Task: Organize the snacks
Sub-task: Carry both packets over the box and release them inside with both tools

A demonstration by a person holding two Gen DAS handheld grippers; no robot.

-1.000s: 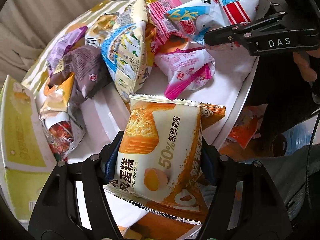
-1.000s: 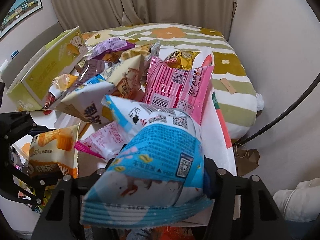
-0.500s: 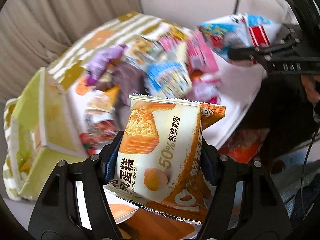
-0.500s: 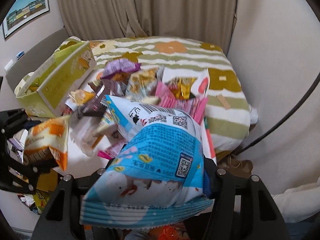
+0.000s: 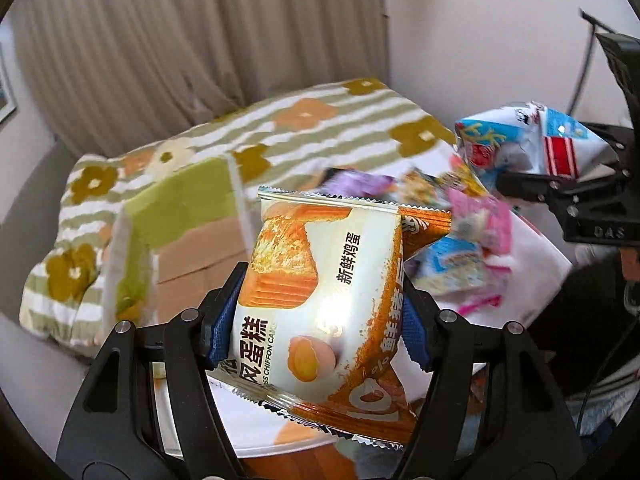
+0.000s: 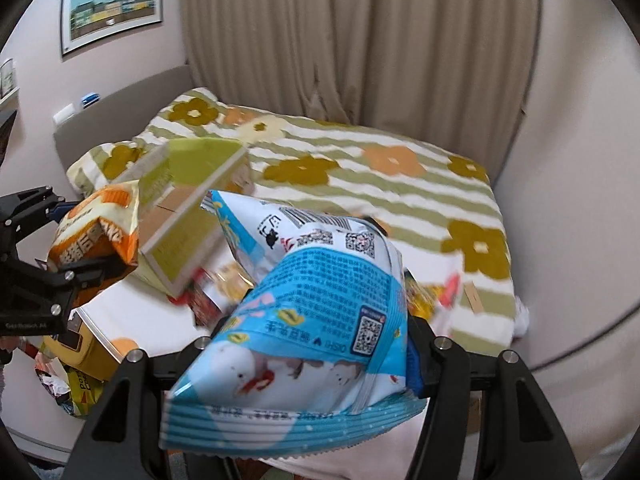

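Early stage. Left tongs (image 5: 320, 312) clamped on chiffon cake packet (image 5: 316, 300), right tongs (image 6: 304, 364) clamped on blue-white snack bag (image 6: 312, 320), both raised above green cardboard box (image 5: 188, 236). Snack pile (image 5: 460, 216) on table unsorted; box apparently empty.

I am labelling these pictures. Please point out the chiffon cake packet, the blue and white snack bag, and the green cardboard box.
chiffon cake packet (image 5: 320, 304): left wrist view, front panel.
blue and white snack bag (image 6: 320, 320): right wrist view, printed back.
green cardboard box (image 5: 180, 204): left wrist view, green flap.
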